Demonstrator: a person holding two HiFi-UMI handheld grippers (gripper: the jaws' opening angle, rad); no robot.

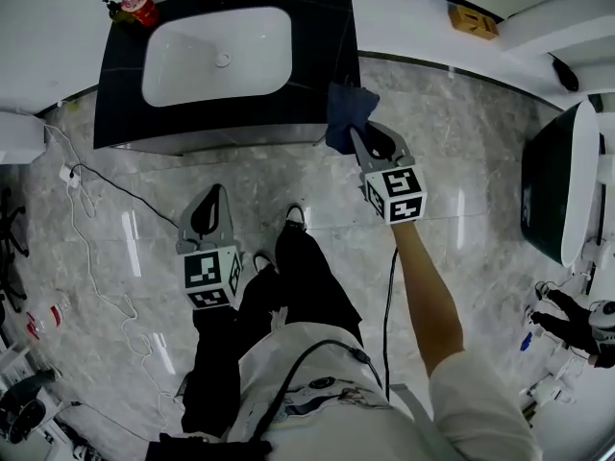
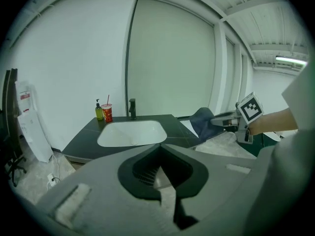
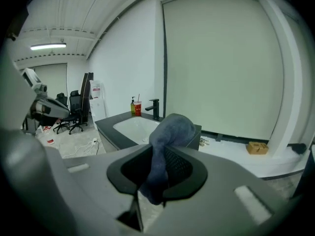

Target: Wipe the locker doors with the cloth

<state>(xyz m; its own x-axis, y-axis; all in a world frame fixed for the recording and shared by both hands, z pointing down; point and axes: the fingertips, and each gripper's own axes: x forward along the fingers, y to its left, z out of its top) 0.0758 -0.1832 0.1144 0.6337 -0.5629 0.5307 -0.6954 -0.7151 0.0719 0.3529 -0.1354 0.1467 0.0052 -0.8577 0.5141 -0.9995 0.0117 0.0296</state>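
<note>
Glossy marble floor (image 1: 461,142) | right gripper (image 1: 373,144) pinches soft blue cloth (image 1: 346,113) | left gripper (image 1: 213,200) pressed together

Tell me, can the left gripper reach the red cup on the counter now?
Probably yes. The left gripper is empty, and nothing stands between it and the red cup except the sink. But the cup is at the far back corner of the counter, so a long stretch is likely.

Head view: overhead, steeply downward, vanity counter (image 1: 322,65) at 12 o'clock. Gripper views: low, close behind own jaws. Both face the white basin (image 2: 132,132).
</note>
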